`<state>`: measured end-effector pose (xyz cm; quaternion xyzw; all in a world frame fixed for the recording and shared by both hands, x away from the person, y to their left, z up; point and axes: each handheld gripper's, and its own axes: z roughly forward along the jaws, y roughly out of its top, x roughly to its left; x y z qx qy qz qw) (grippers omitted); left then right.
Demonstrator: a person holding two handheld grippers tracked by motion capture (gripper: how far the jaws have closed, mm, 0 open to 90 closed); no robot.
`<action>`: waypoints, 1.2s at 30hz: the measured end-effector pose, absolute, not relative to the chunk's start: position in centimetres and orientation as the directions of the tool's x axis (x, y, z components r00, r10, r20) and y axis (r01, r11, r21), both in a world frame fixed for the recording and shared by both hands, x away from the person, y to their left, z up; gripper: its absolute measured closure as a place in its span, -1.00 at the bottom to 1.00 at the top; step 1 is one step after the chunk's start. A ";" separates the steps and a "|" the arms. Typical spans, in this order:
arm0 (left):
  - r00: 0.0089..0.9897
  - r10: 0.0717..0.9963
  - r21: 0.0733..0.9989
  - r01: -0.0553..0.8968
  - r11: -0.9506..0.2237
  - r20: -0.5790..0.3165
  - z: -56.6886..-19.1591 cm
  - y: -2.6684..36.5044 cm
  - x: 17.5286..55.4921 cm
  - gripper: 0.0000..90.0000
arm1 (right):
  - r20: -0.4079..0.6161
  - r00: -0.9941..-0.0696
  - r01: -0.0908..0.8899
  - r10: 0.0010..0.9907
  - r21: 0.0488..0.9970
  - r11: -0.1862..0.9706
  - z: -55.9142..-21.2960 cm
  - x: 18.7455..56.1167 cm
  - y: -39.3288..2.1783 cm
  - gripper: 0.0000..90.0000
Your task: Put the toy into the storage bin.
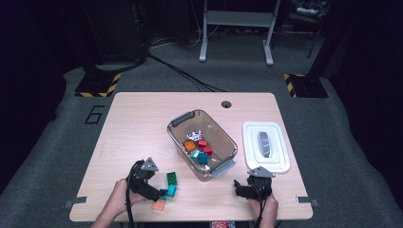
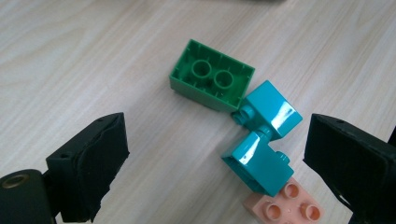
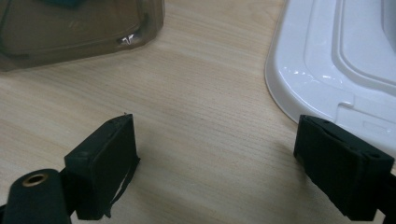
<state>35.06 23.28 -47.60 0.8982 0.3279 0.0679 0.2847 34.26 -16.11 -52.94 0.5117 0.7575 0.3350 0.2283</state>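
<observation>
Several small plastic bricks are already sitting in the clear plastic bin (image 1: 223, 137). Still waiting on the table are a green brick (image 2: 212, 77), two teal ones (image 2: 259, 140) and a peach one (image 2: 280, 207). The left gripper (image 2: 217, 158) is hanging wide open around them, while the right gripper (image 3: 217, 163) is resting open and empty beside the white lid (image 3: 336, 56).

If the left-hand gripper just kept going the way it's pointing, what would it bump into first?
Probably the nearer teal block, lying on the table between the open left gripper's fingers, toward the right one. A second teal block and the upturned green block lie beyond. Depth is hard to judge.
</observation>
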 end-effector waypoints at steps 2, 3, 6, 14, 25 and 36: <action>0.778 0.624 0.546 0.553 -0.630 -0.068 -47.8 23.3 34.9 -0.86 | -0.003 -0.372 0.622 0.928 0.741 0.252 -52.9 34.3 -16.1 -0.73; 0.778 0.625 0.543 0.554 -0.632 -0.066 -47.9 23.2 34.8 -0.85 | -0.003 -0.372 0.622 0.928 0.741 0.252 -52.9 34.3 -16.1 -0.73; 0.774 0.630 0.541 0.556 -0.631 -0.062 -48.3 23.2 34.6 -0.83 | -0.003 -0.372 0.622 0.928 0.741 0.252 -52.9 34.3 -16.1 -0.73; 0.765 0.641 0.529 0.573 -0.626 -0.070 -48.9 23.4 34.9 -0.73 | -0.003 -0.372 0.622 0.928 0.741 0.252 -52.9 34.3 -16.1 -0.73; 0.747 0.663 0.514 0.588 -0.625 -0.048 -49.6 24.4 35.4 -0.41 | -0.003 -0.372 0.622 0.928 0.741 0.252 -52.9 34.3 -16.1 -0.73; 0.743 0.669 0.546 0.564 -0.620 -0.008 -49.2 24.3 35.7 0.07 | -0.003 -0.372 0.622 0.928 0.741 0.252 -52.9 34.3 -16.1 -0.73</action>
